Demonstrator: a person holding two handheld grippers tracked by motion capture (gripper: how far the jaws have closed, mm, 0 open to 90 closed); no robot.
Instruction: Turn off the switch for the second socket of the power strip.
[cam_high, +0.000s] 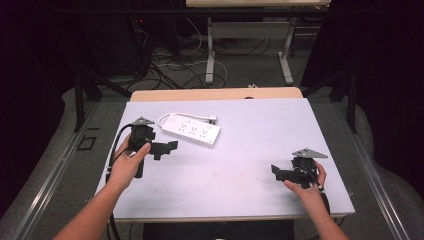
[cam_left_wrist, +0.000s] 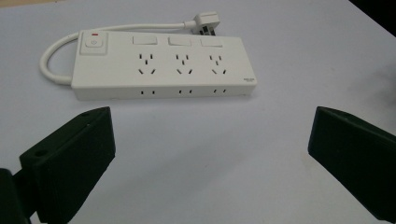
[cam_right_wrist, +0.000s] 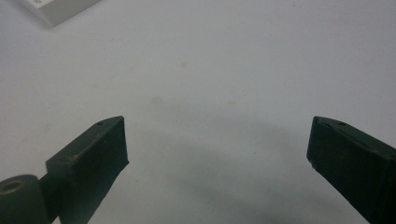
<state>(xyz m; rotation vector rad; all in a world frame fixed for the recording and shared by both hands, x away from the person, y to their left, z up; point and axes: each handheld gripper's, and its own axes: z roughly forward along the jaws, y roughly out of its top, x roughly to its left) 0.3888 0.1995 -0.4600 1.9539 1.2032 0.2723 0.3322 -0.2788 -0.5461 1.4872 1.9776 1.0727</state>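
Left gripper lining up on the power strip, nothing grasped yet

High view: the white power strip (cam_high: 190, 131) lies toward the far left corner of the tabletop (cam_high: 250, 130); the left gripper (cam_high: 165, 148) sits just beside it, the right gripper (cam_high: 281, 173) near the near right edge, well apart. Left gripper view: fingers (cam_left_wrist: 70, 158) spread wide, empty, the strip straight ahead with its plug (cam_left_wrist: 205, 23) behind; next comes a short advance, then closing across its body. Right gripper view: fingers (cam_right_wrist: 88, 158) spread, empty

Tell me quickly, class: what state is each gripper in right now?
Left gripper: open, fingers wide apart, holding nothing, just short of the white power strip.
Right gripper: open, holding nothing, over the bare table.
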